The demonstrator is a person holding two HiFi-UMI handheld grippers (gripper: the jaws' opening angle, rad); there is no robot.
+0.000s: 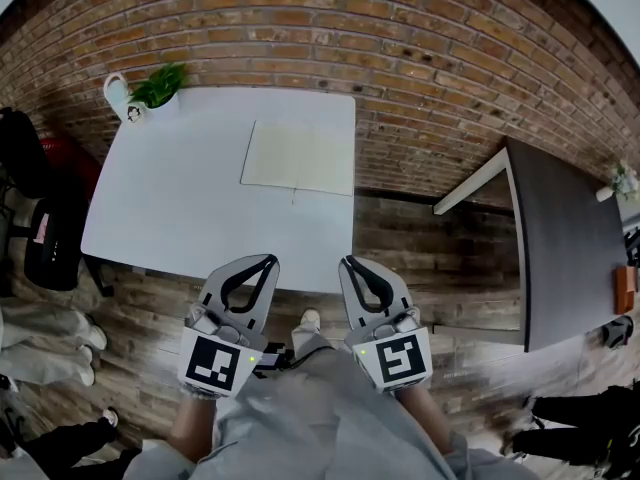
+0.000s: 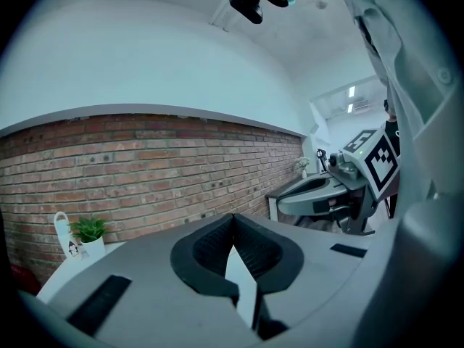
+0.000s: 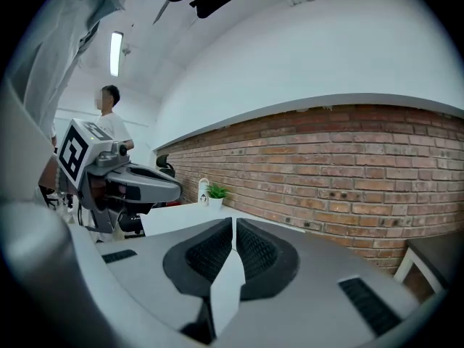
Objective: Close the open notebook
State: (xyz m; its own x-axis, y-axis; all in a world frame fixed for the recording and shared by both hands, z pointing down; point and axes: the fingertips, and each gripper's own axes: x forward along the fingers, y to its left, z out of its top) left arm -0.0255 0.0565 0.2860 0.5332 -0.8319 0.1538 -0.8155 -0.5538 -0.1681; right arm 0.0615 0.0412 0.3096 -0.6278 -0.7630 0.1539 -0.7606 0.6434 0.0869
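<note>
A: Starting big: looking at a brick wall [image 1: 400,48], spread wide across the far side, well ahead of both sets of jaws.

B: Next down, a white table [image 1: 180,198], straight ahead of the left gripper [image 1: 270,261], with its near edge just past the tips. Then, off to the right of the right gripper [image 1: 349,264], a dark table [image 1: 565,258], set well apart from the white one.

A: And the notebook [image 1: 298,156]?

B: Lying flat on the far right part of the white table, pale face up. Ahead of both grippers, roughly on the line between them, well apart from either. Touched by neither. Too small from here to make out a spine crease.

A: Over to the grippers, then.

B: Held side by side, low and close to the body, both pointing toward the white table. On the left, shut tight at the tips, with nothing between the pads. On the right, same story: closed tip to tip, nothing clamped.

A: Smallest bits?

B: Far ahead and to the left of the left gripper, at the table's back corner: a green plant in a white pot [image 1: 158,88]. Right by it, a white handled container [image 1: 116,93]. Touching or just beside, hard to tell which.
</note>
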